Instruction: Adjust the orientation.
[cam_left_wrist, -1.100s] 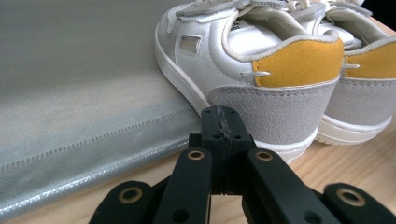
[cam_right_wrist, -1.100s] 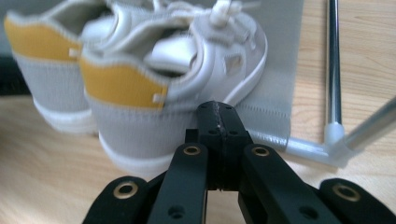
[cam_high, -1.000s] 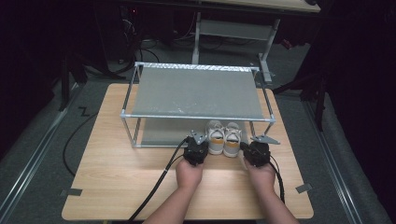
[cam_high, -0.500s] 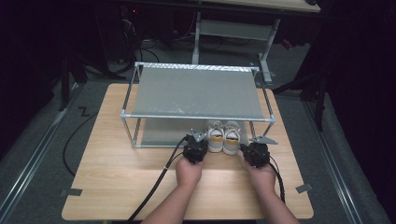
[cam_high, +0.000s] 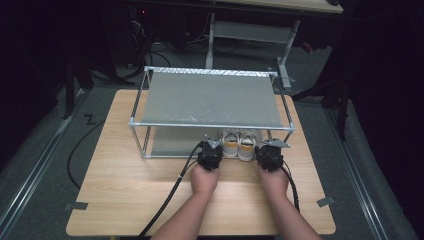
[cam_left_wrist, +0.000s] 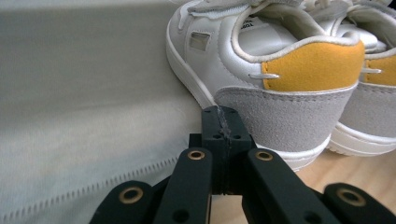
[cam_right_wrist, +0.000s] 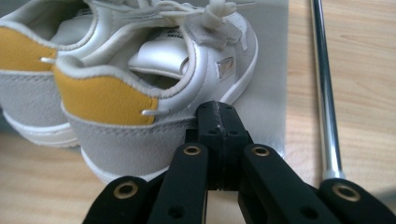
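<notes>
2 shoes (cam_high: 238, 145) under 1 rack (cam_high: 210, 100) on desk (cam_high: 125, 190); L gripper (cam_high: 212, 145) & R gripper (cam_high: 273, 147) jaws closed tight, holding nothing.

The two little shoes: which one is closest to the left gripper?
The left shoe of the pair, nearest the left gripper. Its grey heel fills the left gripper view; the other shoe sits toward the right gripper.
</notes>
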